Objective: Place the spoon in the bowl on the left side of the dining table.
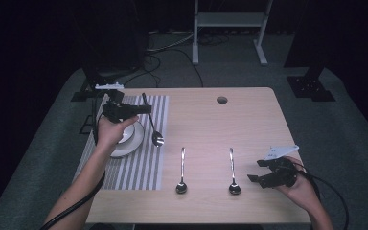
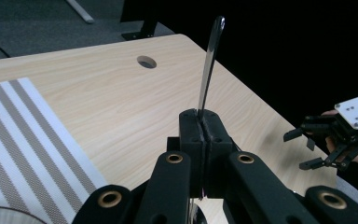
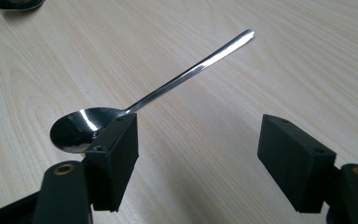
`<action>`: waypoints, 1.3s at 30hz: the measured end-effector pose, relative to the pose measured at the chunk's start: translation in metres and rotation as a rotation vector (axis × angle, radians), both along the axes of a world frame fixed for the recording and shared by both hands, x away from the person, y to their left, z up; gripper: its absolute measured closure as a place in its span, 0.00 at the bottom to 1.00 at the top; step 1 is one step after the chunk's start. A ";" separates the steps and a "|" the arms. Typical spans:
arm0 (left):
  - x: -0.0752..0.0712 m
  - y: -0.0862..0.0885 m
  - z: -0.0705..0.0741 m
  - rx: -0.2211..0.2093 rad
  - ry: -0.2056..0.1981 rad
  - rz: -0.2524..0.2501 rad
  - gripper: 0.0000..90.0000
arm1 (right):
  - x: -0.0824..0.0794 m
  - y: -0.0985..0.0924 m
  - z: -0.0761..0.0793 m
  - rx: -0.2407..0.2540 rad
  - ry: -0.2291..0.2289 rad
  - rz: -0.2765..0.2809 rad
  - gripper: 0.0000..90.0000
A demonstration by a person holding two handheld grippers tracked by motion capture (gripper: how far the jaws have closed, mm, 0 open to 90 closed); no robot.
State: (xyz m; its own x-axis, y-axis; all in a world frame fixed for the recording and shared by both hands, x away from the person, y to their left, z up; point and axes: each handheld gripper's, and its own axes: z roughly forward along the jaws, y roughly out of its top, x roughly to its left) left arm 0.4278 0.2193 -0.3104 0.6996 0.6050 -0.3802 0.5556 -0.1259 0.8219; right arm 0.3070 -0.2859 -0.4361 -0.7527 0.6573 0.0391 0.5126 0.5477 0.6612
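A dark room surrounds a pale wooden worktop (image 1: 211,120) that stands on grey carpet, with a round hole (image 1: 222,100) near its far edge and a white metal frame (image 1: 230,21) on the floor beyond it. At the left of the worktop we see a striped placemat (image 1: 143,167) carrying a white plate (image 1: 132,139).

The left tongs (image 1: 146,109), held in the left hand (image 1: 109,132) above the plate, are clamped on the handle of a spoon (image 1: 152,125); its bowl hangs down over the placemat just right of the plate. In the left gripper view we see the jaws pressed together with that handle (image 2: 209,65) rising between them, slightly tilted, and the other tool off to the right past the worktop's edge.

Two more spoons lie on bare wood near the front, handles pointing away from the person: the middle spoon (image 1: 182,172) and the right spoon (image 1: 232,172), well apart from each other.

The right tongs (image 1: 256,171), in the right hand (image 1: 302,189) near the front right corner, are spread wide and hold nothing. In the right gripper view we find the right spoon (image 3: 144,100) lying flat, its bowl partly hidden behind the left jaw; we cannot tell whether that jaw touches it.
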 end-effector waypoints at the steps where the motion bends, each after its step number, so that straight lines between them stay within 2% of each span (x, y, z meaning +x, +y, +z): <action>1: 0.000 0.002 0.000 -0.007 0.001 0.007 0.99 | 0.000 0.000 0.000 -0.002 -0.001 0.000 0.31; 23: 0.005 0.043 0.010 -0.007 -0.008 0.118 0.99 | 0.000 0.001 0.000 -0.008 -0.006 0.003 0.31; 39: 0.008 0.065 0.013 -0.008 -0.005 0.188 0.99 | 0.000 0.001 0.001 -0.016 -0.010 0.002 0.31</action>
State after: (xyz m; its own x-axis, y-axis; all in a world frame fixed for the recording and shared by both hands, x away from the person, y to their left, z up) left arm 0.4356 0.2843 -0.2971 0.5764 0.7222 -0.3824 0.5648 -0.0139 0.8251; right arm 0.3073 -0.2846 -0.4354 -0.7543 0.6562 0.0215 0.5051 0.5591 0.6574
